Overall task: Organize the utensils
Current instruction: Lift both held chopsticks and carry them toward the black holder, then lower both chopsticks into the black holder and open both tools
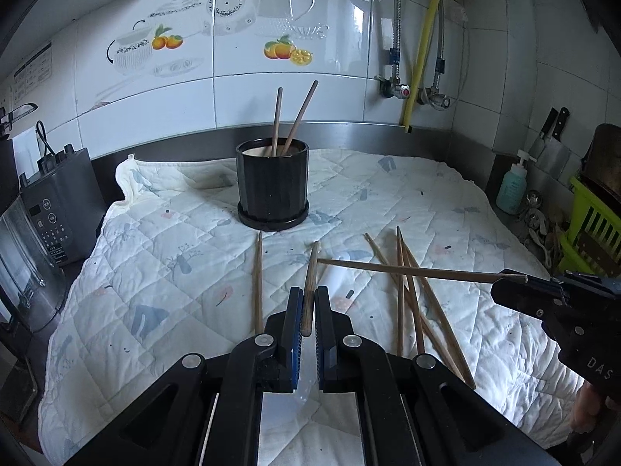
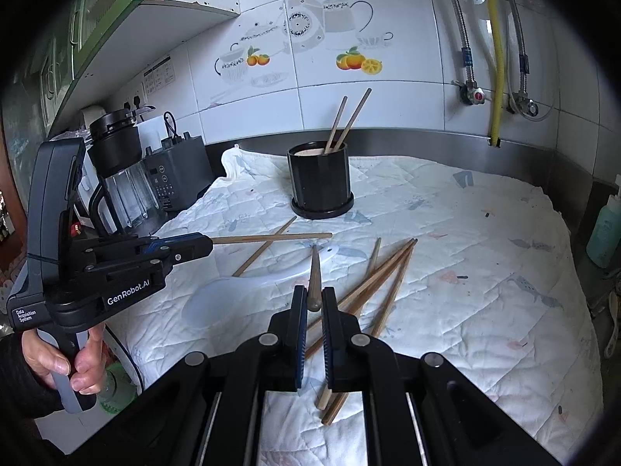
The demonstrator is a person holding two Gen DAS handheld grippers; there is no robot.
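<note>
A chopstick in each of my grippers, lifted over the quilted cloth [image 1: 388,194].

My left gripper [image 1: 308,312] pinches one chopstick [image 1: 310,275]; my right gripper [image 2: 312,306] pinches another [image 2: 314,272]. Both are in front of the black holder [image 1: 273,186], which holds two upright chopsticks [image 1: 289,120]; loose chopsticks [image 1: 411,299] lie right of it.
</note>
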